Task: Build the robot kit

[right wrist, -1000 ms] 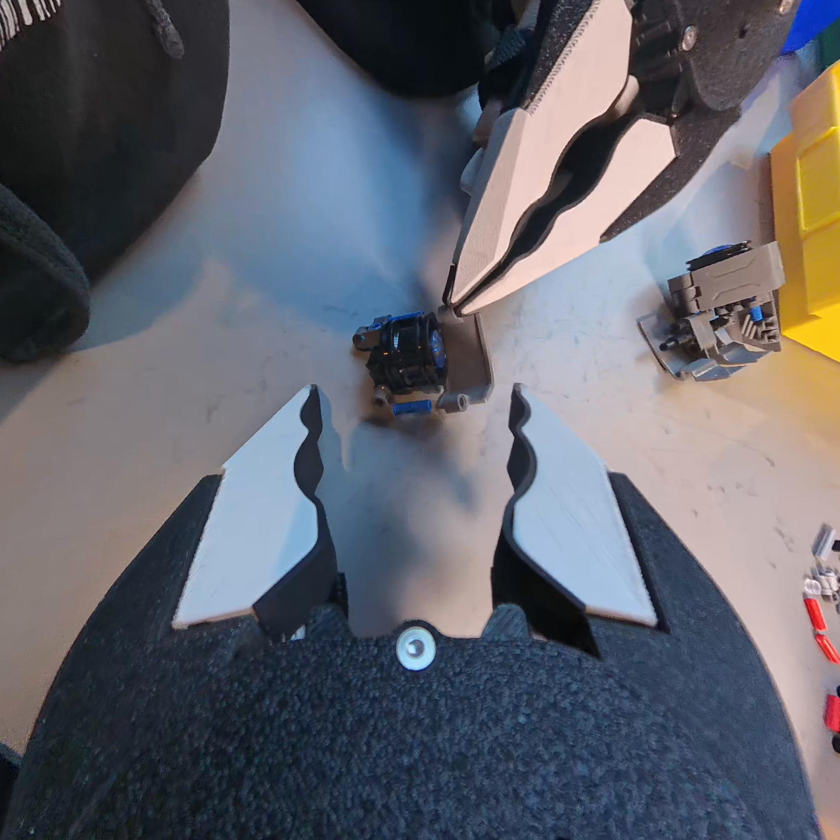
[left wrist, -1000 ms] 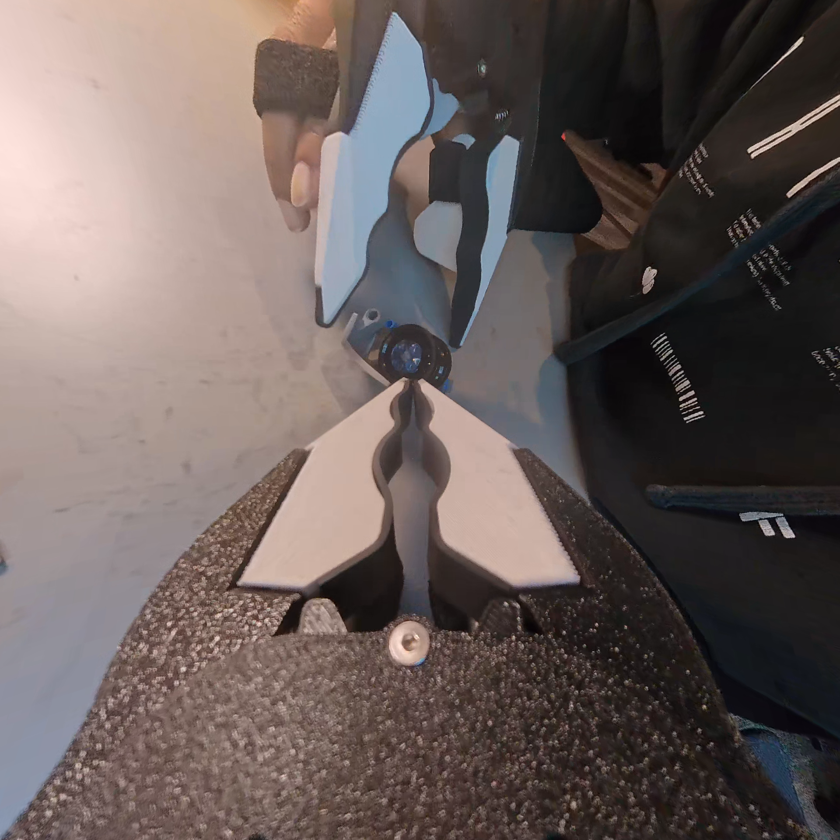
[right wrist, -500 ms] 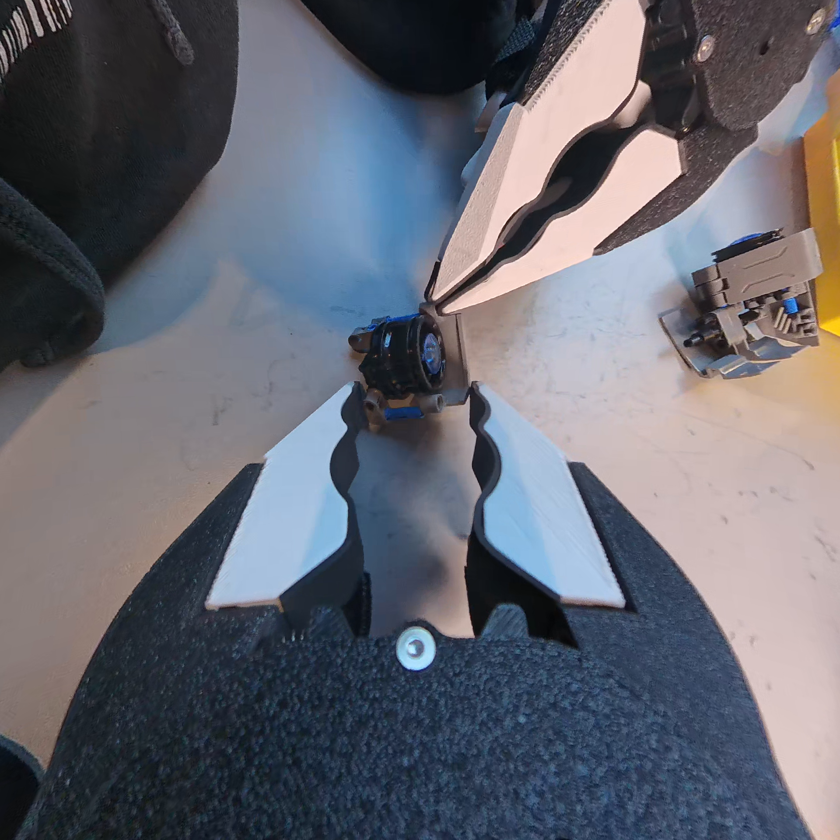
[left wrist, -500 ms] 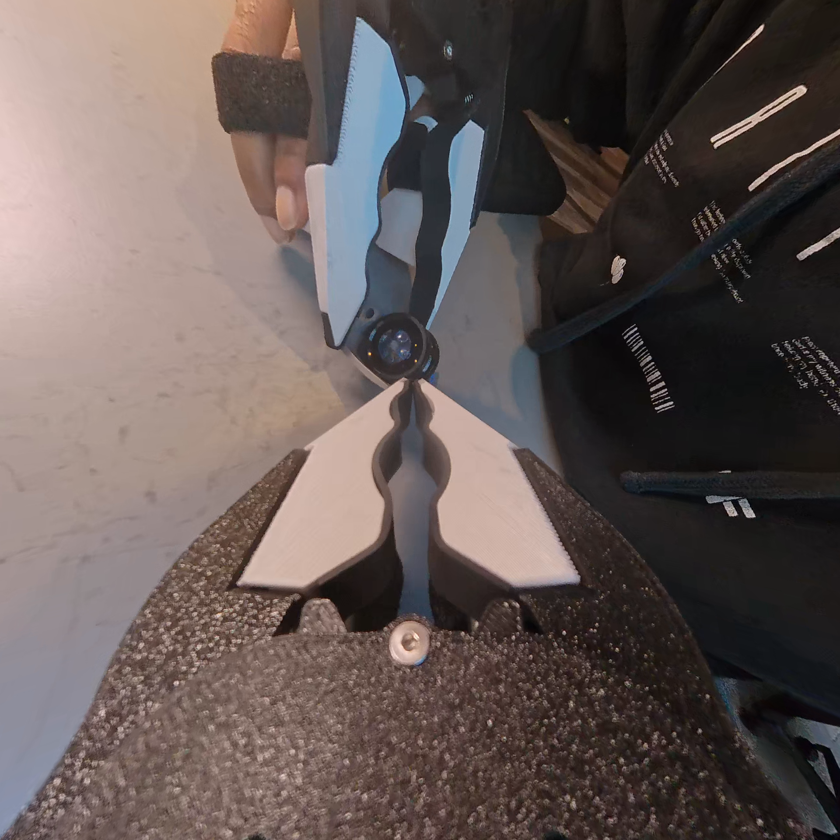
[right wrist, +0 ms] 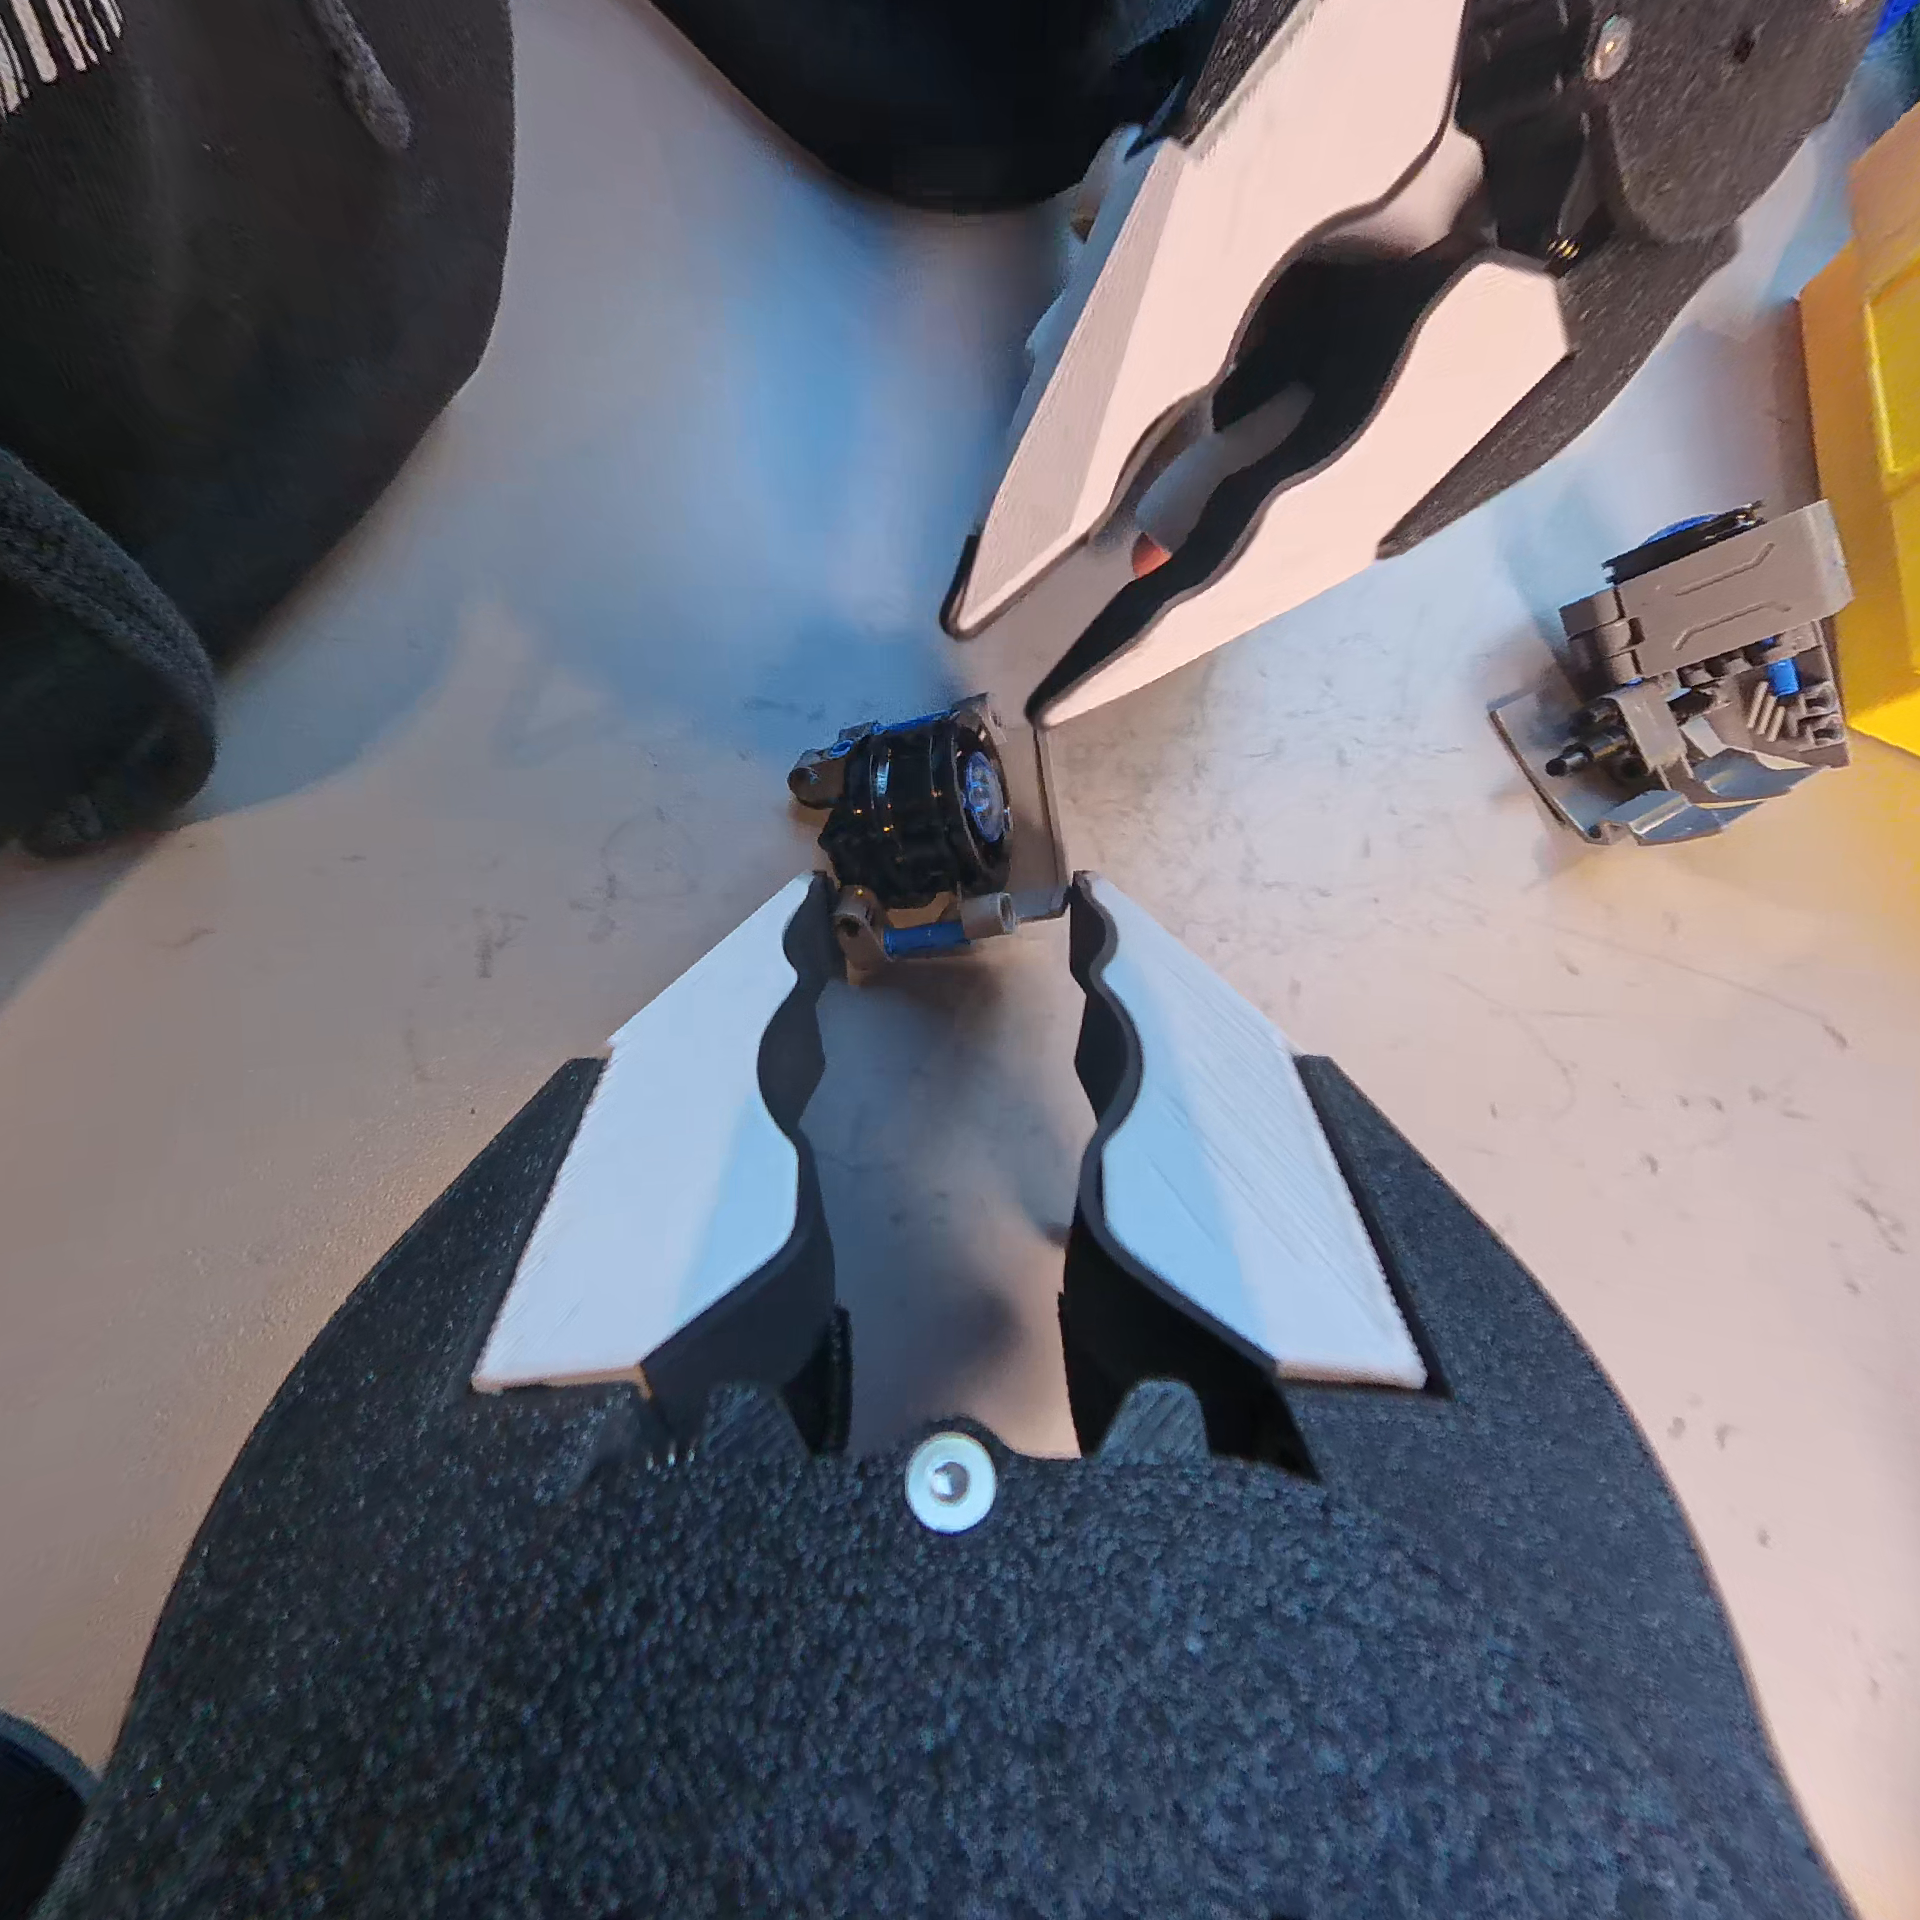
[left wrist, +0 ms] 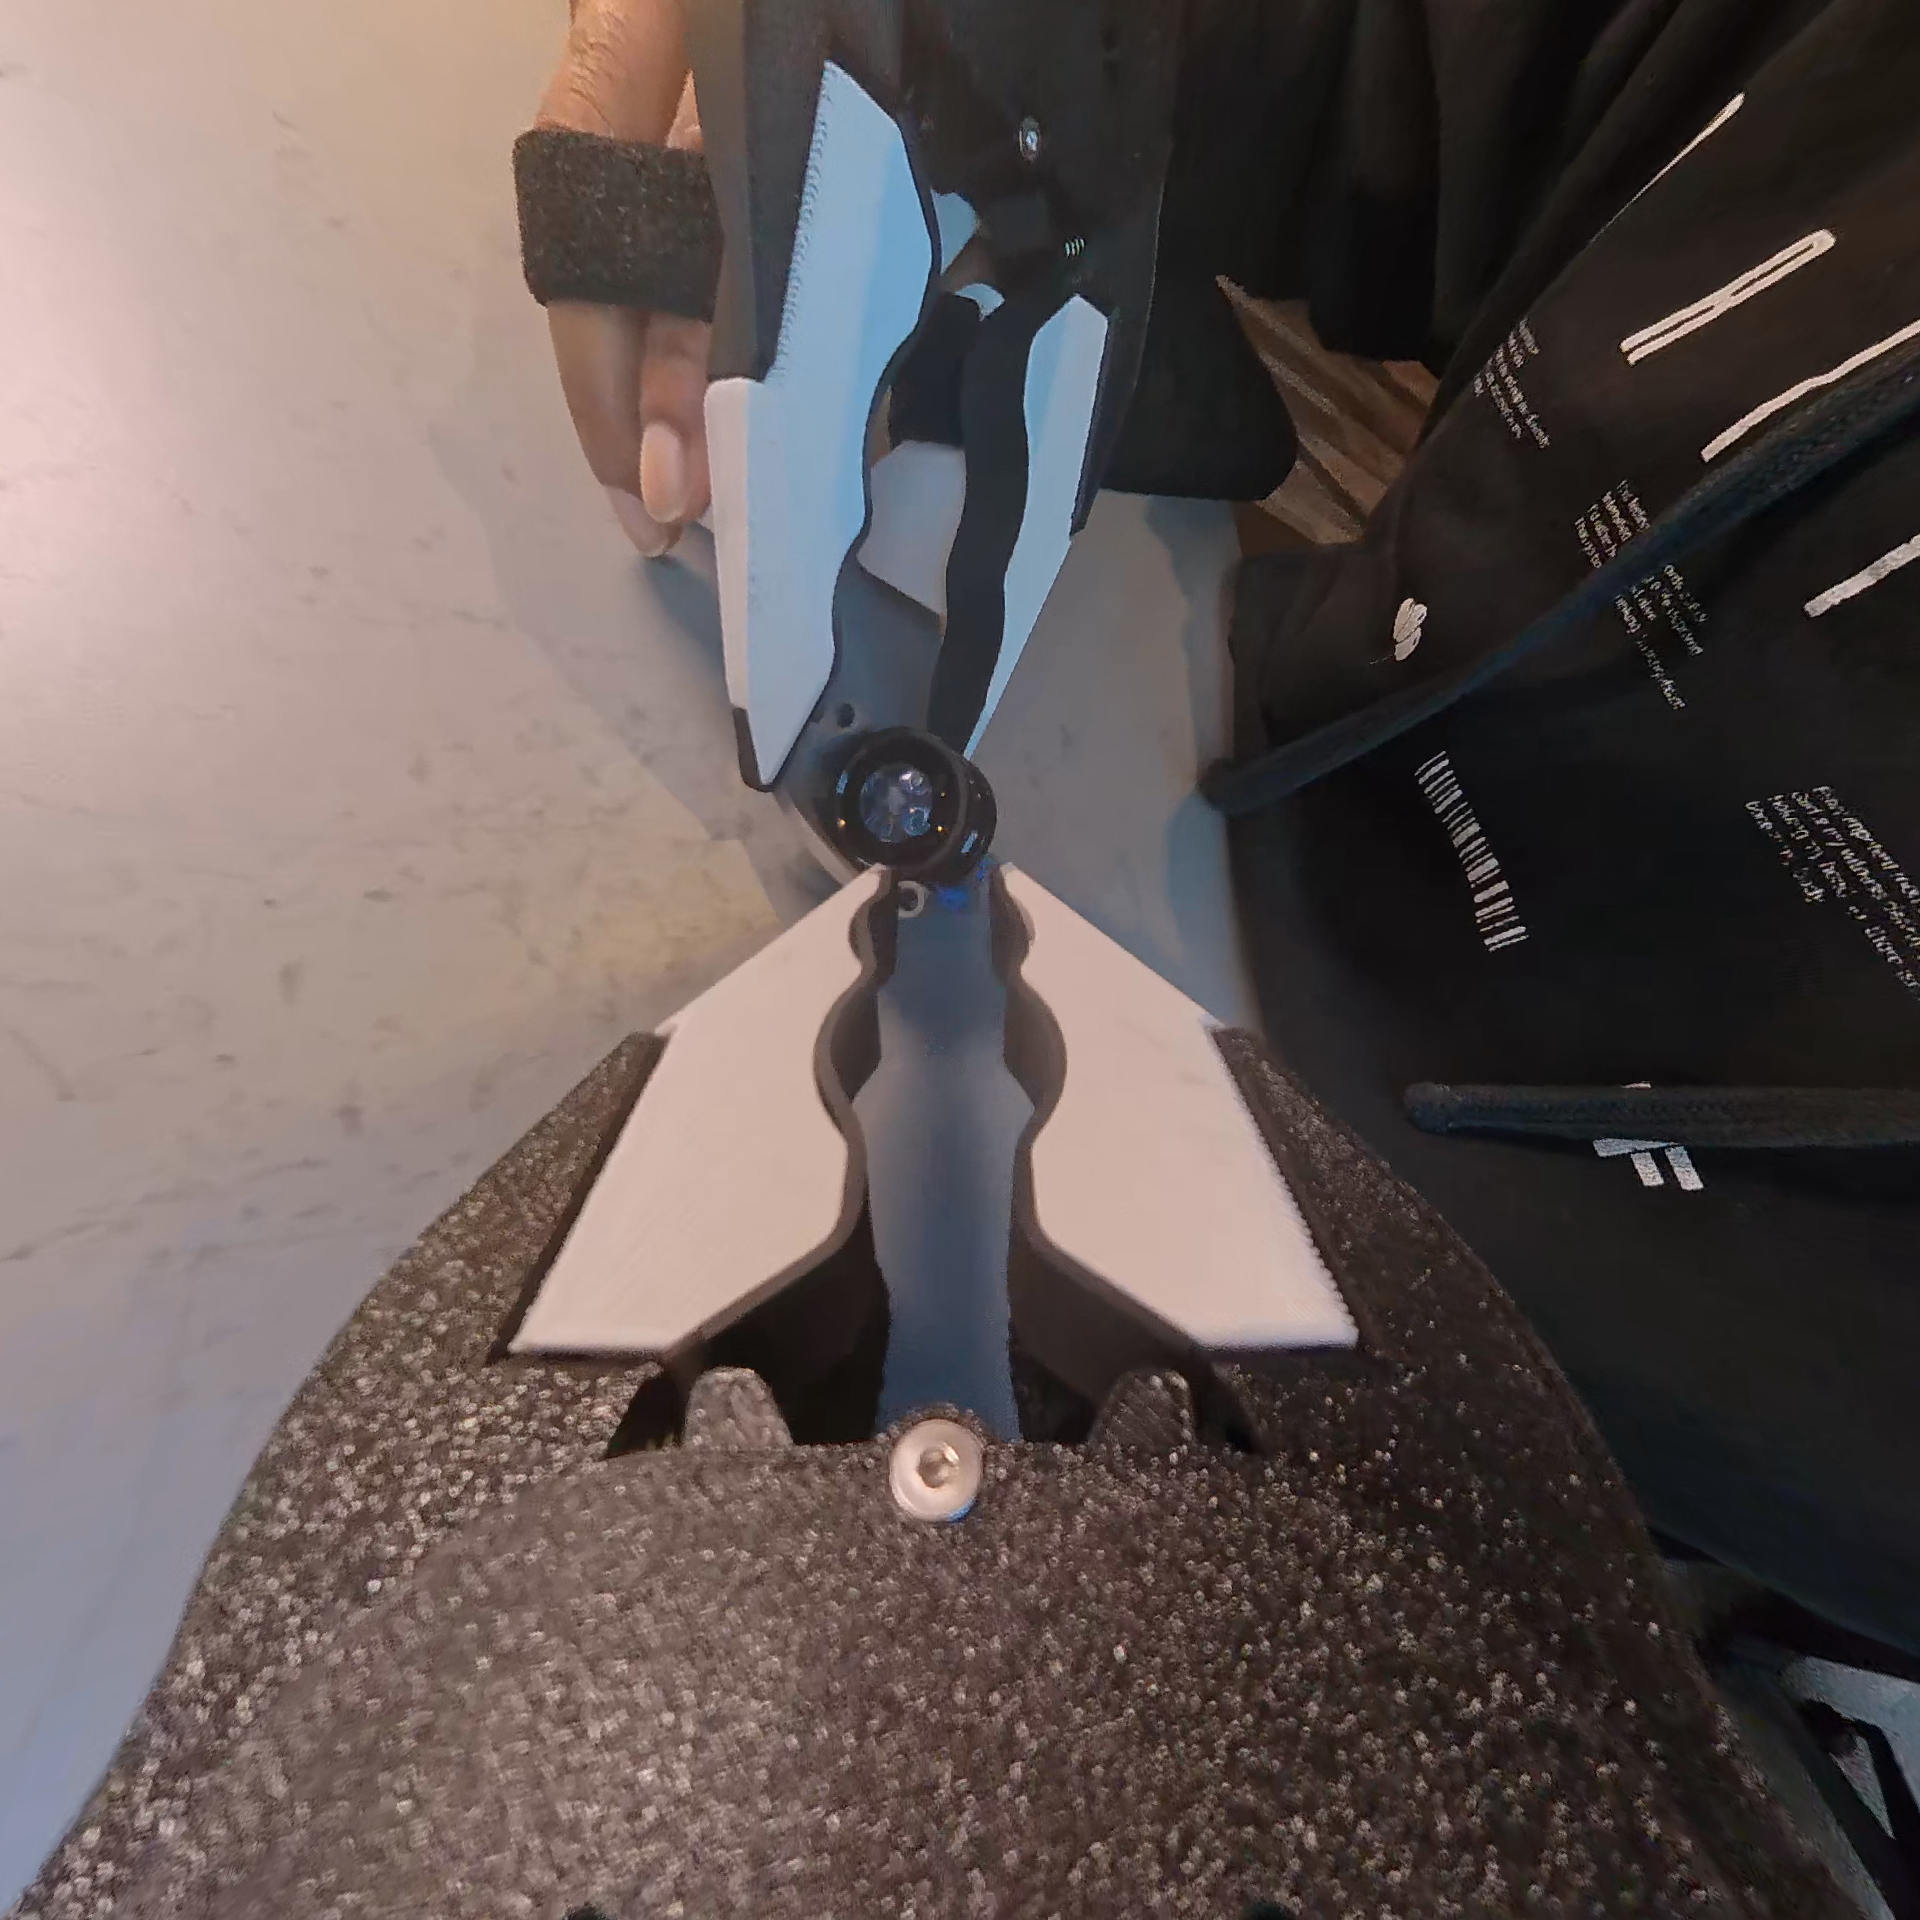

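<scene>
Jaws of your right gripper (right wrist: 948, 902) stand part open around the near end of a small black-and-grey motor part (right wrist: 920, 821) on the pale tabletop (right wrist: 1403, 1039), tips touching it on both sides. Your left gripper (left wrist: 943, 885) has its jaws slightly parted, tips just beside the part, holding nothing. A grey assembly (right wrist: 1704, 717) lies well apart, near a yellow bin (right wrist: 1870, 468).

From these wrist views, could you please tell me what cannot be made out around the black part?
Right wrist view: whether the right gripper pinches the black part; its fingertips cover the contact.
Left wrist view: the part's base, behind the tips of the left gripper.
Right wrist view: the yellow bin, cut by the right edge.
</scene>
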Motion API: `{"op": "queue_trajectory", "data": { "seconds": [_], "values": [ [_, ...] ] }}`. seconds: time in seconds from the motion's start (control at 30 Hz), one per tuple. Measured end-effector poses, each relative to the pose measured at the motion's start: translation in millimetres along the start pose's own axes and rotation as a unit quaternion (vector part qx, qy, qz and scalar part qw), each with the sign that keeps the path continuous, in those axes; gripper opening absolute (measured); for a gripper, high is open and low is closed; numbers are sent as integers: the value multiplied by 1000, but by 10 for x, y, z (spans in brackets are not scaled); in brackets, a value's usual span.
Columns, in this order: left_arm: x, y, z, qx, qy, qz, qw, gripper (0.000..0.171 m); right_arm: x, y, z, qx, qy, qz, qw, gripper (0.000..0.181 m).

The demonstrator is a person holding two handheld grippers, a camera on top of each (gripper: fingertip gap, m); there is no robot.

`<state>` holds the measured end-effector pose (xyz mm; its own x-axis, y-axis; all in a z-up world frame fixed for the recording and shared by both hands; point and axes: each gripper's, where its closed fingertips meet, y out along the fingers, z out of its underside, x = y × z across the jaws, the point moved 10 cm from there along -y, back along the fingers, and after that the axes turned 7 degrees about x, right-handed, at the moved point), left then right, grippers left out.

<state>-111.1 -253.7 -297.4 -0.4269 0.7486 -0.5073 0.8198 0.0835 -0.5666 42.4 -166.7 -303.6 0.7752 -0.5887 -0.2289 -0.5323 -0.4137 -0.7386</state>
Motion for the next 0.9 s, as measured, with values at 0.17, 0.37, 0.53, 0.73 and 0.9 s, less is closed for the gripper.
{"op": "queue_trajectory", "data": {
  "seconds": [0.17,0.37,0.53,0.73,0.9],
  "values": [
    [-74,-77,13,-4,21,-80,997,28,1,2,0,0,3,6,1000,46],
    [-172,227,31,32,60,-184,981,56,-6,3,5,3,20,22,1000,46],
    [-204,368,-11,58,106,-243,963,58,-28,-5,20,12,47,38,998,46],
    [-201,391,-31,55,136,-274,950,54,-3,-11,19,15,68,59,996,46],
    [-221,394,-19,52,160,-285,943,54,20,-11,24,13,71,69,995,46]
  ]
}}
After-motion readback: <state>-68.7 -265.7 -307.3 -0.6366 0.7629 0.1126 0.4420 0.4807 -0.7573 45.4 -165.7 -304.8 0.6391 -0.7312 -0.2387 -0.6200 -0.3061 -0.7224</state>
